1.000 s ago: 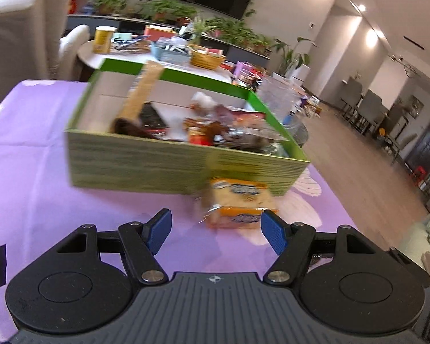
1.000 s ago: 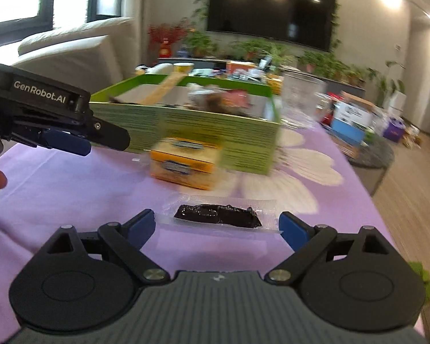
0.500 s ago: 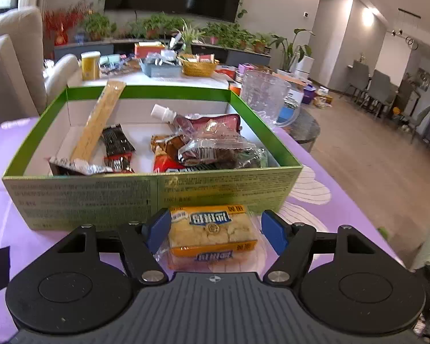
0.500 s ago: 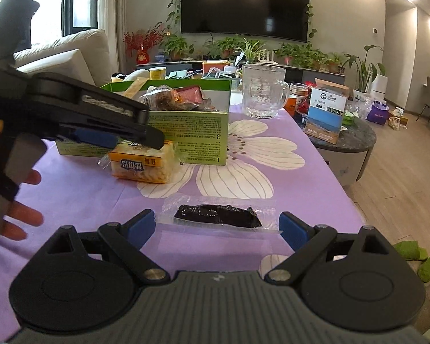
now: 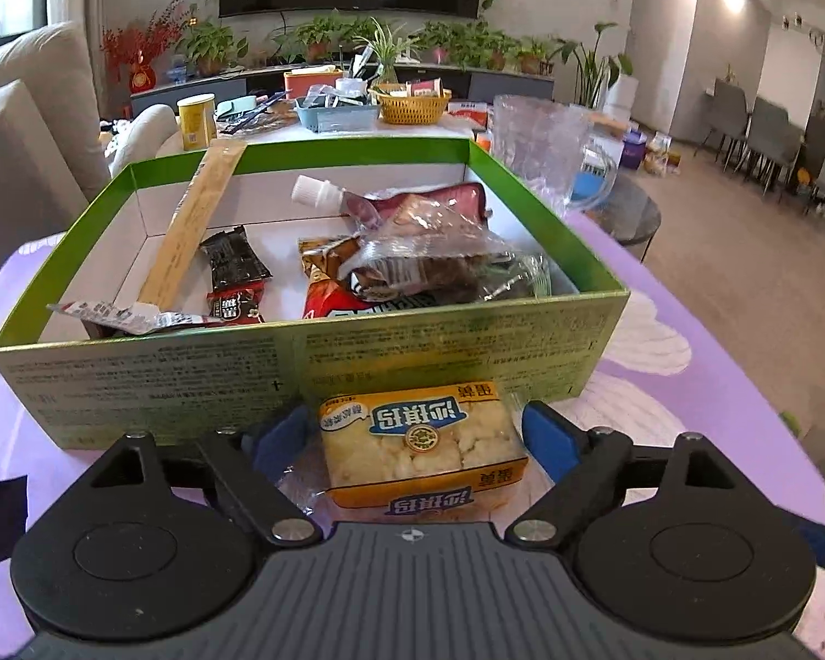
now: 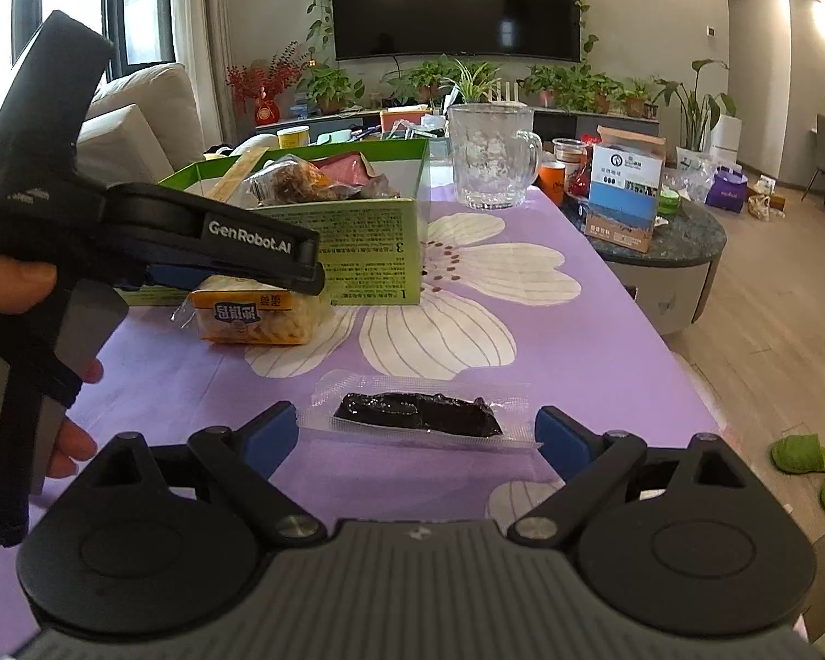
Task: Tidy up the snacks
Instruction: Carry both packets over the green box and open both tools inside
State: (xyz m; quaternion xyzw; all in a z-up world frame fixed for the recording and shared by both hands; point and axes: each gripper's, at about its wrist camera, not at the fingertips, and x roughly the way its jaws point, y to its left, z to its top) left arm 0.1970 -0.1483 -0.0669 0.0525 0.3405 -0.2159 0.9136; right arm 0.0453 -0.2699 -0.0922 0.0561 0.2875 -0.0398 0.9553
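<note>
Here, left gripper spread wide around a yellow cake pack, blue pads flanking it on both sides, pad contact not clear. Pack lying on the purple tablecloth, just beside the front wall of the green box. Inside the box: a long wafer stick, dark bars, a spouted pouch and crinkly wrappers. Right gripper likewise spread, low over the cloth, a clear-wrapped dark snack lying flat between its pads, apart from both. Beyond, in the right wrist view, a glass mug standing just past the box's right corner, near a blue carton.
</note>
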